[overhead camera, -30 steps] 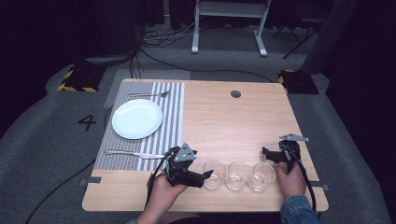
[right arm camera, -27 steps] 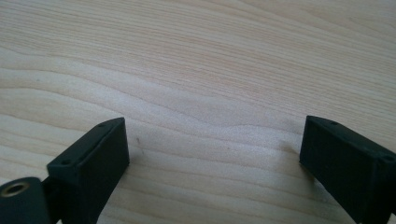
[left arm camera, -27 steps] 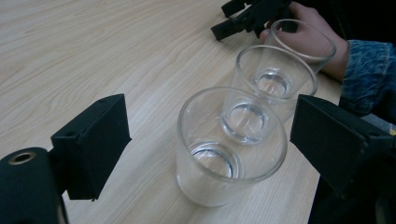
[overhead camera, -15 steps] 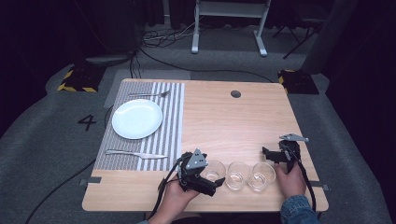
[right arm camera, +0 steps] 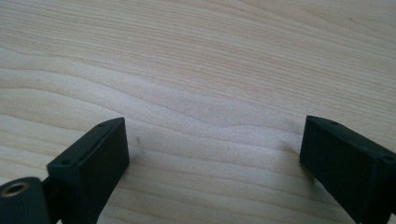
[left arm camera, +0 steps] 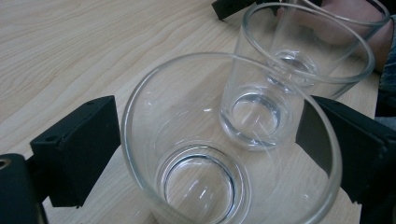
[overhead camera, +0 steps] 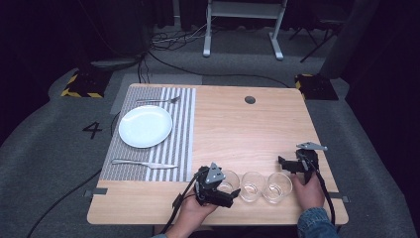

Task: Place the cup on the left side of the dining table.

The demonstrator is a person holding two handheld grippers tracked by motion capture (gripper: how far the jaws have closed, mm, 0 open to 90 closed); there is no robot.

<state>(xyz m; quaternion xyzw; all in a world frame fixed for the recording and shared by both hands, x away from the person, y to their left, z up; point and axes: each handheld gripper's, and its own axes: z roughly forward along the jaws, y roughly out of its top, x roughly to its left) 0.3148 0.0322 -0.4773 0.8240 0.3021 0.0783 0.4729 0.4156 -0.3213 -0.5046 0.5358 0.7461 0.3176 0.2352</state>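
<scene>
Up close, left claw (left arm camera: 205, 154) astride nearest glass (left arm camera: 224, 140), jaws closing

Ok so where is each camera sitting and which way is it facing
High view: above the person's side, looking forward and down at the table; both hands and grippers show.
Left gripper view: rides the left gripper, along its jaws flanking the nearest glass.
Right gripper view: rides the right gripper, open over bare wood.
Shared: high and left views show the glasses.
</scene>
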